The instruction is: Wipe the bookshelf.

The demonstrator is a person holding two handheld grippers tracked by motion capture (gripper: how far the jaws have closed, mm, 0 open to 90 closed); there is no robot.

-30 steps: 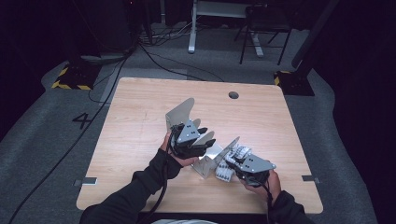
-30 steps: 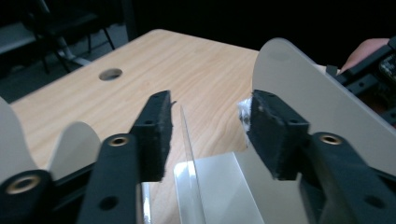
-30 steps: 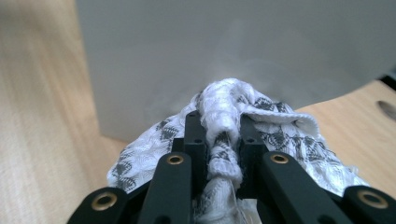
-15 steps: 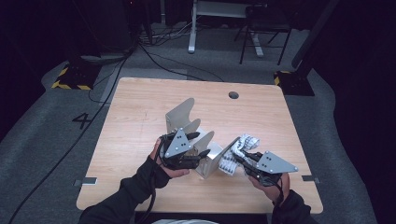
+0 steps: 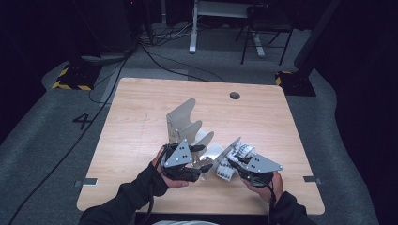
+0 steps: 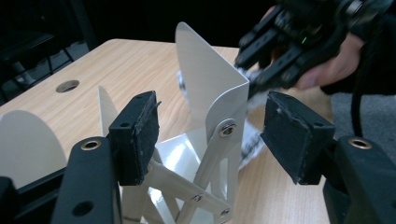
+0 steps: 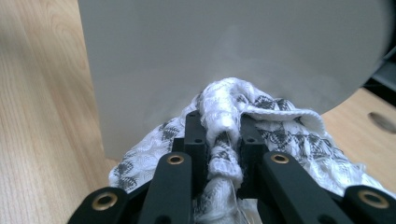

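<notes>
A: Pinching is noted at the right gripper (image 7: 219, 140): its jaws are clenched on a bunched fold of the black-and-white patterned cloth (image 7: 280, 126), held against the outer white metal plate (image 7: 233, 56) of the folding rack (image 5: 187, 126). On the table (image 5: 141, 108), the cloth (image 5: 237, 157) lies at about 4 o'clock from the rack.

B: The left gripper (image 6: 210, 135)?

A: Released. Its jaws have just been opening and then eased in slightly; the hinged plate edge (image 6: 226, 128) stands between the pads (image 6: 140, 130), untouched.

B: Risks judged?

A: The rack could be tipped or slid if the cloth is pushed while the plate is unbraced. The cloth could be snagged on the hinge rivets, or slipped from so narrow a pinch.
</notes>
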